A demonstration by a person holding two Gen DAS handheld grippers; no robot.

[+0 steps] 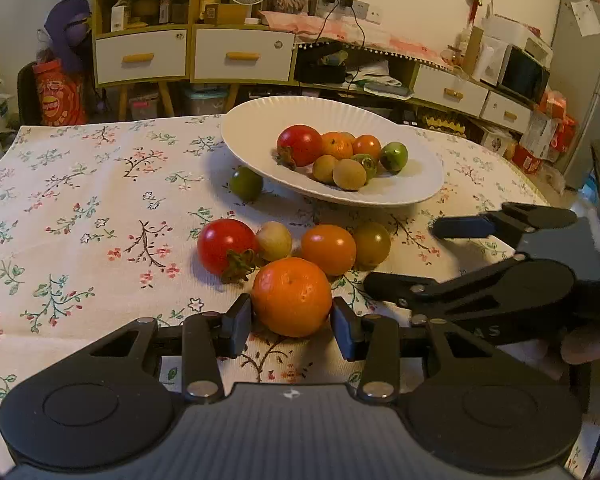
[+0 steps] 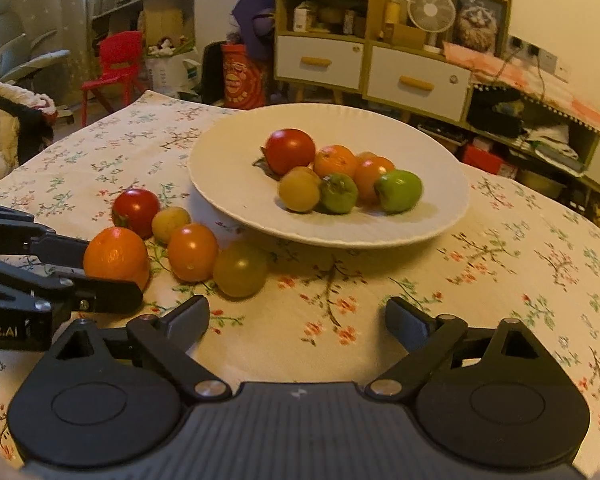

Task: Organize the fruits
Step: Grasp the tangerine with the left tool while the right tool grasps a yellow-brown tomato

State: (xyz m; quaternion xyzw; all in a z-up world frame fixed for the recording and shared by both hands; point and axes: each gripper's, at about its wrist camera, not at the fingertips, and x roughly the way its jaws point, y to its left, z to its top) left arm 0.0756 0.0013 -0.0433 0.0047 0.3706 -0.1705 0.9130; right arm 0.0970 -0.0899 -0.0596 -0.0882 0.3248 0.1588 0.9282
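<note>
My left gripper (image 1: 291,322) is shut on a mandarin orange (image 1: 291,297) at the near edge of a fruit cluster on the floral tablecloth; it also shows in the right wrist view (image 2: 116,256). Behind it lie a red tomato (image 1: 226,245), a pale yellow fruit (image 1: 275,241), an orange tomato (image 1: 329,249) and an olive tomato (image 1: 372,244). A green tomato (image 1: 246,183) lies by the white plate (image 1: 260,120), which holds several fruits (image 1: 340,156). My right gripper (image 2: 296,320) is open and empty, over bare cloth in front of the plate (image 2: 228,184).
The right gripper shows in the left wrist view (image 1: 404,256), just right of the cluster. Yellow cabinets with white drawers (image 1: 192,56) and clutter stand beyond the table's far edge. A red chair (image 2: 116,68) stands on the floor to the left.
</note>
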